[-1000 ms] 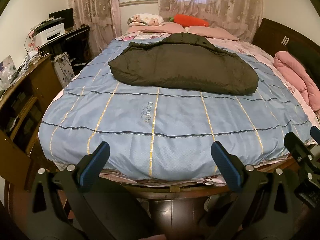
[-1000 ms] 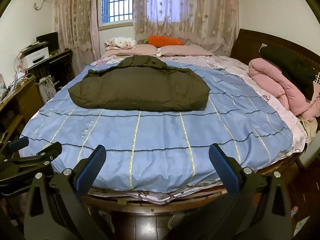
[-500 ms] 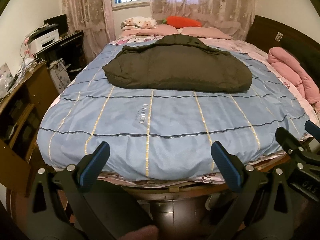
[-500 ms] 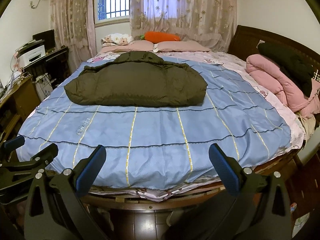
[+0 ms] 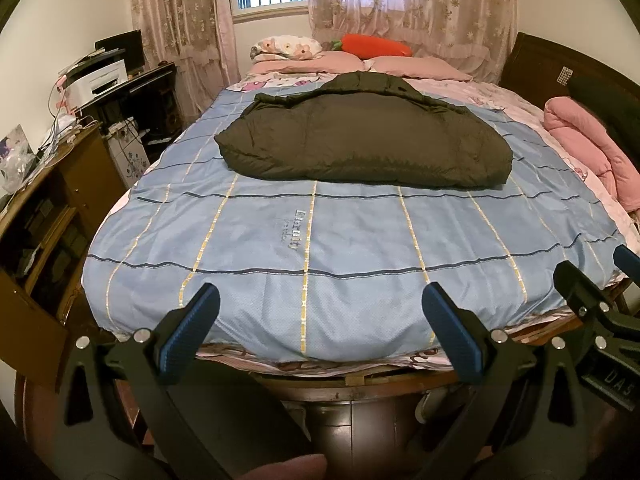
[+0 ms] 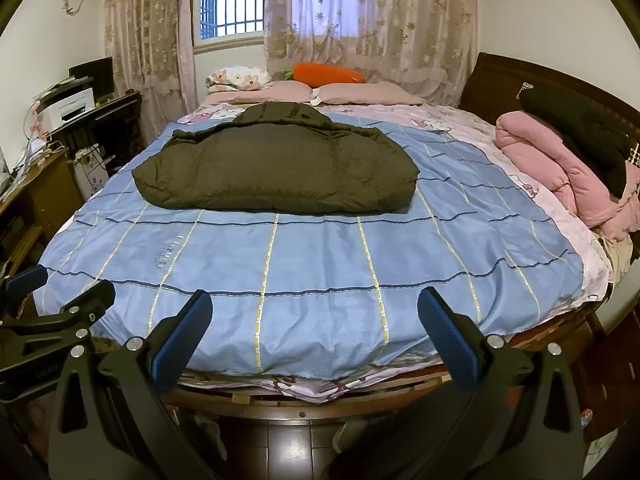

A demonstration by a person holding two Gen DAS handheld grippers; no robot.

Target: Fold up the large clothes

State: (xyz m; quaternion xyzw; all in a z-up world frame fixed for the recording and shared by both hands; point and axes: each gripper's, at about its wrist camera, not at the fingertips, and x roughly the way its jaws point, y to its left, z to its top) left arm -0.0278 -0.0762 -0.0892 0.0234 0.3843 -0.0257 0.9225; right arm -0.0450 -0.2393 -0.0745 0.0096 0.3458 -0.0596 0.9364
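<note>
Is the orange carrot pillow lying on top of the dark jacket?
No, the carrot pillow rests on the pink pillows at the head of the bed, clear of the jacket.

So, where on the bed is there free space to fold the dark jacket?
The widest bare patch is the blue checked cover, between the jacket hem and the foot edge. A narrower strip runs between the jacket and the pink quilt. It is crowded at the pillows and along the quilt side. Both grippers, left and right, are open.
</note>
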